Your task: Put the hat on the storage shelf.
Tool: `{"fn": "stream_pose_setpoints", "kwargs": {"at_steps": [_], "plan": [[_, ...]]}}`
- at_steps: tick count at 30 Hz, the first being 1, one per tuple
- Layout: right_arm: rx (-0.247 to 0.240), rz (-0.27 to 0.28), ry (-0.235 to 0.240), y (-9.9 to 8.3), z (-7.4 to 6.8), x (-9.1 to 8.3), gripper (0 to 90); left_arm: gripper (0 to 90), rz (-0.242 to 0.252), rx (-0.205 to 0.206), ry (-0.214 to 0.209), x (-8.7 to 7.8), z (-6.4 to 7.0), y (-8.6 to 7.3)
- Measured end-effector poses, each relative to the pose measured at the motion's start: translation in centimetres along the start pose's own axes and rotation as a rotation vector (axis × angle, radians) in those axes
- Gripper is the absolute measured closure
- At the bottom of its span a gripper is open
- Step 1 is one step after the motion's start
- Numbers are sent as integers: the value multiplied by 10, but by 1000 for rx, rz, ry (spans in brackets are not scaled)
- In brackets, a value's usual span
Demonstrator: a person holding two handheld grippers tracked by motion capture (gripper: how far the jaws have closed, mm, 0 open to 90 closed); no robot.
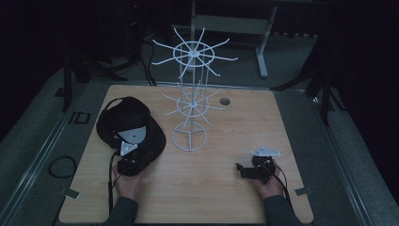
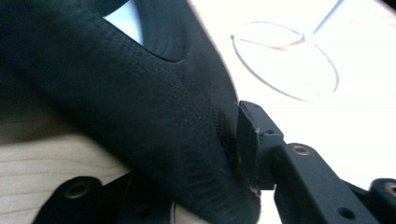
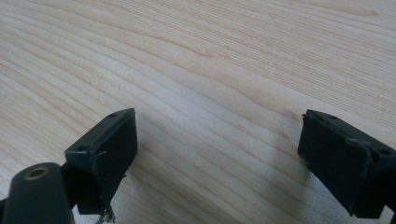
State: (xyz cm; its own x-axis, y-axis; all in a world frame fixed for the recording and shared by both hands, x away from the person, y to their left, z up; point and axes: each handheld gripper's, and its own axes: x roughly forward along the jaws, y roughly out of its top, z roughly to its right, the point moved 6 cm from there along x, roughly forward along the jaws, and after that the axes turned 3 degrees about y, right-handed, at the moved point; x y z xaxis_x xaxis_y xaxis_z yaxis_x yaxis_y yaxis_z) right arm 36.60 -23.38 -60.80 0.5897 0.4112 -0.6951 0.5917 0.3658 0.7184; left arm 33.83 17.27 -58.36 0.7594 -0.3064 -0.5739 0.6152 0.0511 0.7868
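We take the black cap point(image 1: 131, 129) to be the thing being worked on. It lies on the left part of the wooden table point(image 1: 211, 188), just left of the white wire rack point(image 1: 190, 94) that stands near the middle, its round base point(image 2: 289, 65) close beside the cap's edge.

The left tongs point(image 1: 127, 157) reach into the near edge of the cap. In the left gripper view one jaw presses against the dark fabric on its right side and the other lies under it, so we read these tongs as clamped on the cap's brim or edge, jaws drawn close with cloth between them.

The right tongs point(image 3: 219, 154) rest low over bare table on the near right, well apart from the cap and rack. Their jaws stand wide apart with only wood grain between them; they hold nothing.

What could go wrong, in our judgement: the grip looks to sit near the very edge of soft fabric, so the cap may slip out when lifted. The rack is light and thin-armed, and the cap is close to its base; a careless swing could knock or tip it, or snag the cap on an arm.
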Motion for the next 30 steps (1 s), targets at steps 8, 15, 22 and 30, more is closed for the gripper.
{"fn": "stream_pose_setpoints", "kwargs": {"at_steps": [8,15,22,30], "plan": [[-1,0,0,0,0,0,117,751,1,-32,7,-8,-7,5],[-1,0,0,0,0,0,117,813,9,-49,12,-13,-10,9],[0,0,0,0,0,0,117,865,33,-43,23,-21,-13,16],[0,0,0,0,0,0,117,866,31,-32,38,-23,-13,17]]}}
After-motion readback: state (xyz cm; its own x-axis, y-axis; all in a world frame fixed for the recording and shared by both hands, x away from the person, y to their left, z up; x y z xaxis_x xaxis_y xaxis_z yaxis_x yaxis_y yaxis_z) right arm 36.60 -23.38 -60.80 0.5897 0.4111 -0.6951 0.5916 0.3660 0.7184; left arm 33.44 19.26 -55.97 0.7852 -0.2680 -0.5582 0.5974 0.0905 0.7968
